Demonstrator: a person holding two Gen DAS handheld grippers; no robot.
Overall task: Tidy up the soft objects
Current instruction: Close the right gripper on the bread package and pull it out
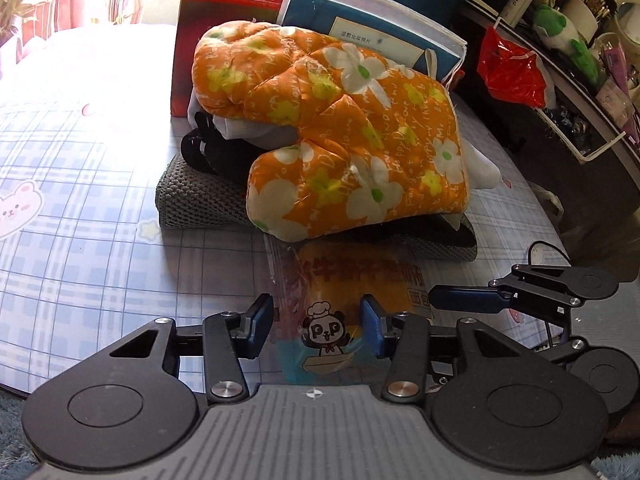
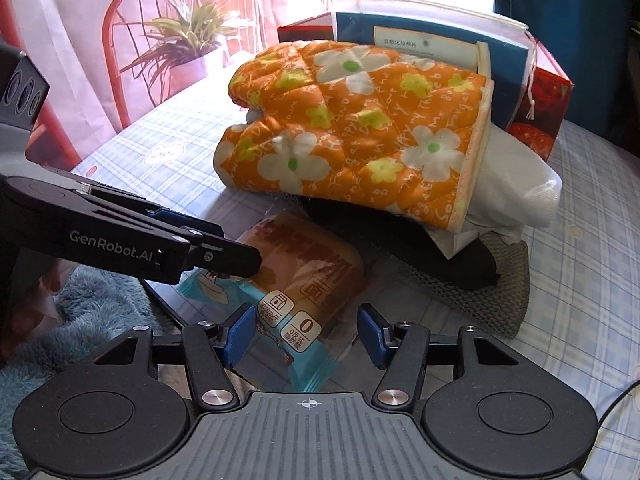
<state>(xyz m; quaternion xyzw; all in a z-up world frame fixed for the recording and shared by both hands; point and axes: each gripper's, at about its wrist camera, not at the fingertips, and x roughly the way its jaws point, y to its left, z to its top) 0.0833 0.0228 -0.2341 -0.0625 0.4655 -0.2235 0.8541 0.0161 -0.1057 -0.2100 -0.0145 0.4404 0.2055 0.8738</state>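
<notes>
An orange flowered oven mitt lies on top of a pile of white cloth, black fabric and a grey knitted cloth; the mitt also shows in the right wrist view. A packaged bread in a clear wrapper lies on the table in front of the pile. My left gripper is open with its fingers on either side of the wrapper's near end. My right gripper is open around the wrapper's other end. The left gripper's fingertip rests on the bread.
A red box and a blue-and-white bag stand behind the pile. The table has a blue checked cover. A shelf with a red bag and clutter is at the right. A red chair and a plant stand beyond.
</notes>
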